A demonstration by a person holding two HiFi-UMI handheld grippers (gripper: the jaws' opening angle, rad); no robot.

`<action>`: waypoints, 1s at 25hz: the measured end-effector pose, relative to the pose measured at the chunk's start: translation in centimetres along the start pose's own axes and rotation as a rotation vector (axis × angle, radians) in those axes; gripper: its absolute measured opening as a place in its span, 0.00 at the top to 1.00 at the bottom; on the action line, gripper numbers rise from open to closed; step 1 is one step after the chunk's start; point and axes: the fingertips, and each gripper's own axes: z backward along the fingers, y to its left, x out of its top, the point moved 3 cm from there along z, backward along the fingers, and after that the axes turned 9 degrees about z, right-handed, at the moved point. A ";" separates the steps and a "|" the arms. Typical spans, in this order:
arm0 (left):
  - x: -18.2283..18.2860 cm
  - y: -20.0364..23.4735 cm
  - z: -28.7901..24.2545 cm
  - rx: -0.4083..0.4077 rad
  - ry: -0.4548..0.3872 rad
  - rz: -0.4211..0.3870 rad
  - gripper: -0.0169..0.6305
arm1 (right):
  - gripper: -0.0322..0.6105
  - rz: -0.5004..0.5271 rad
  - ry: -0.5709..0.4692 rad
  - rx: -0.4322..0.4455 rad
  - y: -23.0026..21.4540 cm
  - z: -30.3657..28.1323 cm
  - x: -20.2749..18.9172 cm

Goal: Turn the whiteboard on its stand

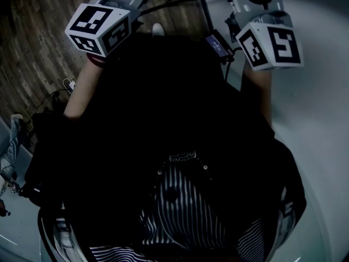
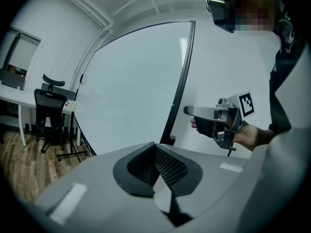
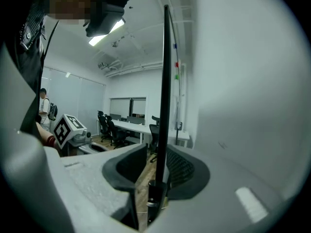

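Observation:
The whiteboard point(image 2: 131, 91) fills the left gripper view: a big white panel with a black frame point(image 2: 181, 76) along its right edge. My left gripper point(image 2: 154, 150) points at it from a little way off, its tips touching with nothing between them. In the right gripper view the frame point(image 3: 164, 81) is seen edge-on. It runs down through the gap of my right gripper point(image 3: 156, 154), close to the right pad point(image 3: 182, 166), with floor showing on its left. In the left gripper view the right gripper point(image 2: 188, 111) is level beside the frame. The head view shows only both marker cubes point(image 1: 98, 26) point(image 1: 270, 45).
A black office chair point(image 2: 51, 110) and a white desk point(image 2: 12, 96) stand left of the board on wood floor, near the stand's legs point(image 2: 68, 154). Beyond the frame are desks and chairs point(image 3: 121, 125) and a person with a backpack point(image 3: 46, 108). A white wall point(image 3: 243, 106) lies right.

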 end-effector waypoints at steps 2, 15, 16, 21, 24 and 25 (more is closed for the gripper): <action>0.0 -0.6 0.0 -0.007 0.003 -0.003 0.99 | 0.77 -0.013 -0.004 0.012 0.3 1.4 -0.4; 0.7 -1.2 -0.6 -0.026 0.007 -0.031 0.99 | 0.95 -0.122 -0.075 0.227 2.3 0.7 -1.2; 1.1 -0.8 -0.3 -0.009 0.009 -0.029 0.99 | 0.95 -0.142 -0.076 0.258 2.3 0.2 -1.0; 1.9 2.4 3.4 0.095 -0.006 0.003 0.99 | 0.95 -0.150 -0.060 0.396 5.5 -3.7 -0.7; 1.8 3.7 6.7 0.142 -0.049 0.030 0.99 | 0.95 -0.128 -0.044 0.477 9.0 -6.0 -0.9; 1.7 3.8 7.6 0.155 -0.062 0.036 0.99 | 0.95 -0.132 -0.047 0.511 10.1 -6.7 -1.0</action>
